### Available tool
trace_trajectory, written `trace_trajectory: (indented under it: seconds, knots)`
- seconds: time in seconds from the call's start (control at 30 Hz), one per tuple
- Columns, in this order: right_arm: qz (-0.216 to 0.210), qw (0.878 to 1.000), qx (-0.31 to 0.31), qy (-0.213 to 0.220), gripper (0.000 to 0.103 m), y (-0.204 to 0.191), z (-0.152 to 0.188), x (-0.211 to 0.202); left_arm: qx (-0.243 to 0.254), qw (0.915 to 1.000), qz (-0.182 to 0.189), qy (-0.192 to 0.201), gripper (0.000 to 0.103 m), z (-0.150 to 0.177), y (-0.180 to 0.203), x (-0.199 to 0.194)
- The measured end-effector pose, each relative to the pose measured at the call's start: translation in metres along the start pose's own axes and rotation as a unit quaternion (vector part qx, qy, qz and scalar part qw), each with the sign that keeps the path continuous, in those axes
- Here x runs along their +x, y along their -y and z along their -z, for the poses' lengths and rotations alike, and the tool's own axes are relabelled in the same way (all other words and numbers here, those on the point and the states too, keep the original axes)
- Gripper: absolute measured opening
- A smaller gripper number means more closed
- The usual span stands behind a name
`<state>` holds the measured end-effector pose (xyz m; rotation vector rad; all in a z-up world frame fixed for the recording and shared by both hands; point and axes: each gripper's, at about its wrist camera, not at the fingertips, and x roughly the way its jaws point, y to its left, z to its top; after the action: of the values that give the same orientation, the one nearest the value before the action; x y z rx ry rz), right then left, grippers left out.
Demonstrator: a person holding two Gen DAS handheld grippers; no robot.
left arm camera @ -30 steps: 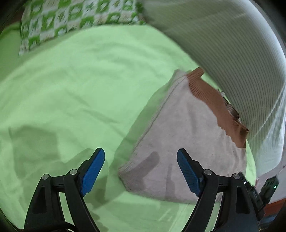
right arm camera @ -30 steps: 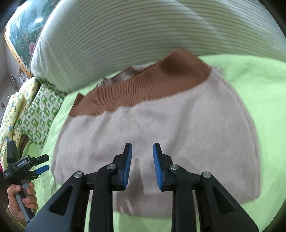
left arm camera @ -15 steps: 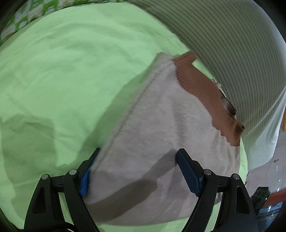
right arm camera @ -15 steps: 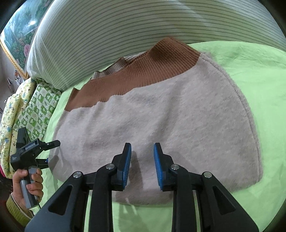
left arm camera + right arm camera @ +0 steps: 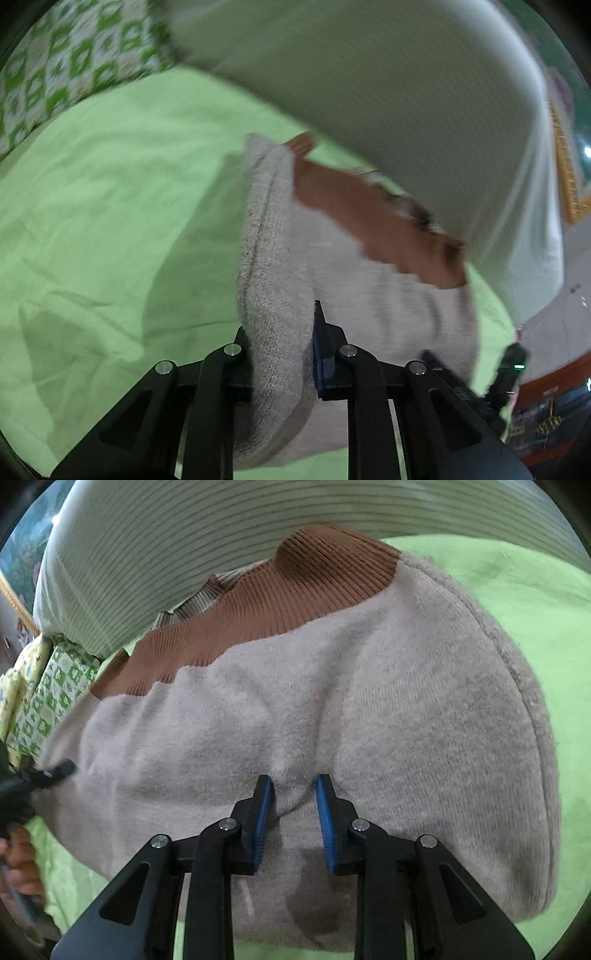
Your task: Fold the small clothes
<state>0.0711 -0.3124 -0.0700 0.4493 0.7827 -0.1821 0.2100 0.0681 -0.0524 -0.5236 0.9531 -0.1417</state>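
Left wrist view: checked green-and-white pillow (image 5: 70, 62) top left, then open green bedsheet (image 5: 110, 221) across the whole left half, wrinkled, nothing on it. Left gripper (image 5: 282, 350) is clamped on the left side edge of the folded sweater (image 5: 388, 295); grey knit bunches up between the fingers and rises off the sheet there. Only the right blue pad edge is visible, the left one is buried in fabric. Sweater's brown ribbed hem band (image 5: 369, 221) runs along its far edge, tucked right against the big striped white pillow (image 5: 406, 92) that blocks the far and right side. View is motion-blurred.

Right wrist view: left gripper's tip (image 5: 55, 771) shows at far left, touching the sweater's left edge, person's hand (image 5: 18, 864) below it. Sweater (image 5: 406, 720) fills the centre, lying on the bed; brown band (image 5: 277, 602) at the far edge under the striped pillow (image 5: 258, 535). Right gripper (image 5: 293, 812) sits low on the near part of the sweater, fingers narrowly apart with a small ridge of knit between the blue pads (image 5: 263, 823); gaps show on both sides, cannot tell if it actually pinches. Free sheet (image 5: 535, 609) to the right of the sweater's seam edge and a thin strip along the near edge.

No readable labels or writing anywhere.
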Motion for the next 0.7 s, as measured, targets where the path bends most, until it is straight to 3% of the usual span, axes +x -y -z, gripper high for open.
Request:
trace_trajectory:
  seconds: [0.1, 0.23, 0.33, 0.4, 0.47, 0.57, 0.63, 0.7]
  knots:
    - [-0.009, 1.0, 0.009, 0.0, 0.027, 0.002, -0.001, -0.001, 0.022, 0.9991, 0.035, 0.007, 0.016, 0.0, 0.037, -0.008]
    - [-0.058, 0.997, 0.059, 0.005, 0.027, 0.018, -0.003, -0.009, 0.086, 0.9929, 0.081, 0.002, 0.016, 0.001, 0.113, -0.001]
    - [-0.111, 0.987, 0.115, 0.02, 0.027, 0.04, -0.005, -0.024, 0.14, 0.9799, 0.141, -0.018, 0.015, 0.01, 0.177, 0.018]
    - [-0.129, 0.978, 0.161, 0.036, 0.027, 0.062, -0.004, -0.034, 0.182, 0.9644, 0.185, -0.05, 0.016, 0.024, 0.215, 0.041]
    - [-0.146, 0.966, 0.21, 0.044, 0.027, 0.086, 0.0, -0.037, 0.219, 0.9529, 0.187, -0.095, 0.024, 0.045, 0.241, 0.07]
    - [-0.177, 0.949, 0.257, 0.044, 0.027, 0.112, 0.006, -0.036, 0.247, 0.9449, 0.161, -0.142, 0.035, 0.071, 0.251, 0.099]
    - [-0.195, 0.942, 0.27, 0.048, 0.027, 0.119, 0.009, -0.036, 0.219, 0.9488, 0.168, -0.153, 0.041, 0.074, 0.237, 0.1]
    - [-0.204, 0.939, 0.272, 0.047, 0.027, 0.121, 0.009, -0.036, 0.191, 0.954, 0.17, -0.157, 0.055, 0.074, 0.219, 0.093]
